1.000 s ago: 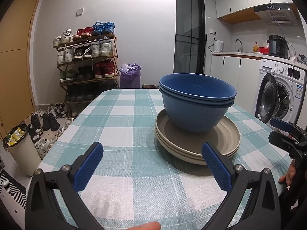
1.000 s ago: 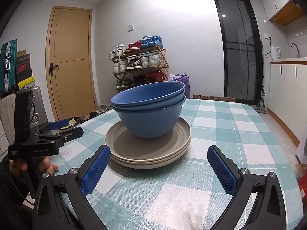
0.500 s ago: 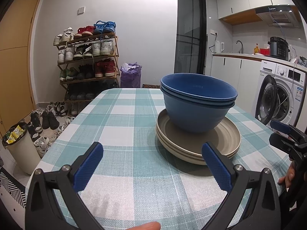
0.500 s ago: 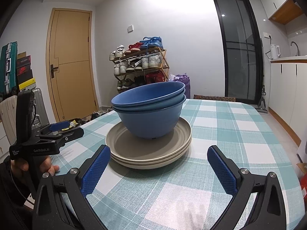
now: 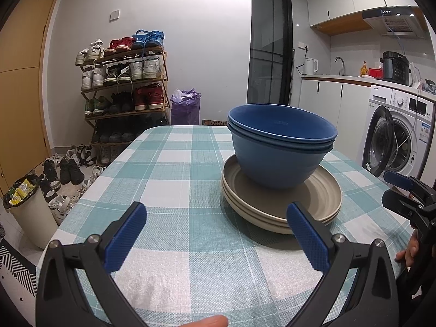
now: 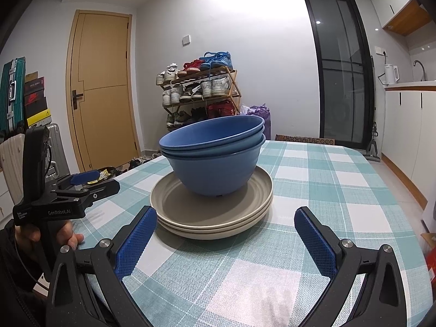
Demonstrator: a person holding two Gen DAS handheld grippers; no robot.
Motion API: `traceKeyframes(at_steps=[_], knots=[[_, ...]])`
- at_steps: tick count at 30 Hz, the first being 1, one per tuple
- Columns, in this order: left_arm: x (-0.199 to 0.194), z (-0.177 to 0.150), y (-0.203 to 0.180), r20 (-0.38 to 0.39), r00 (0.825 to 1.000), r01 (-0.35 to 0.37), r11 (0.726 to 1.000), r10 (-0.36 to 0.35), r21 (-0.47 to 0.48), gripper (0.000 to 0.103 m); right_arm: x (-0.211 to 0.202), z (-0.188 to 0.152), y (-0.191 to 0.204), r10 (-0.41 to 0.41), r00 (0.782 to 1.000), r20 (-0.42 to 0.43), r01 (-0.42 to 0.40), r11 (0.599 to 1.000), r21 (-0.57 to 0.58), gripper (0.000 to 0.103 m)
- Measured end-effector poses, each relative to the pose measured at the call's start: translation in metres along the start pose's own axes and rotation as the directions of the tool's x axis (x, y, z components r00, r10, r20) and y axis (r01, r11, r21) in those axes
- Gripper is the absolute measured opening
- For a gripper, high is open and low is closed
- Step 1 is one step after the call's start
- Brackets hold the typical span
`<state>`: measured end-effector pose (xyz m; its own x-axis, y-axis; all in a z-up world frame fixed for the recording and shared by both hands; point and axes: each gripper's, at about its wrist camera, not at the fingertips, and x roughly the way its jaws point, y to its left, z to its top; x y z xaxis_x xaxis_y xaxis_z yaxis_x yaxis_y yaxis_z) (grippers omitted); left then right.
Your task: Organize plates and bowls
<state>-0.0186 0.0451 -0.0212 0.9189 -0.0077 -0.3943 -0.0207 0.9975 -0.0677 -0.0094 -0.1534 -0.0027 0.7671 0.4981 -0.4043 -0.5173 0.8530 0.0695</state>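
The blue bowls [image 6: 215,160] sit nested one inside another, and the nest rests in the middle of a stack of beige plates [image 6: 212,212]. This arrangement puts the widest, flattest pieces at the bottom, so the stack carries its own weight and takes up one spot on the checked tablecloth [image 6: 327,190]. The exact count of bowls is hard to confirm; two rims are distinct, and a third may be present.

The left gripper [image 5: 216,226] is on the near side of the plates, low over the tablecloth, with its jaws spread wide and nothing between them. Its right-hand pad [image 5: 308,237] overlaps the near rim of the plates in the left wrist view, though contact cannot be confirmed. The right gripper [image 6: 224,235] is also on the near side of the plates, jaws equally wide and empty.

Judged from this layout, the sorting appears finished or nearly so: both grippers stand off from the plates, not closed on any piece. A person's hand [image 6: 51,234] holds the left tool to the left of the plates.
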Motion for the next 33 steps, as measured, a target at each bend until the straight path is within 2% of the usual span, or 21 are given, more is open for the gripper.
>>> traceKeyframes(at_steps=[33], knots=[[-0.0001,-0.0008,-0.0005,0.004,1.000,-0.003,1.000,0.003,0.010,0.103,0.0000,-0.0012,-0.0002,-0.002,1.000,-0.001,0.002,1.000,-0.003,0.103]])
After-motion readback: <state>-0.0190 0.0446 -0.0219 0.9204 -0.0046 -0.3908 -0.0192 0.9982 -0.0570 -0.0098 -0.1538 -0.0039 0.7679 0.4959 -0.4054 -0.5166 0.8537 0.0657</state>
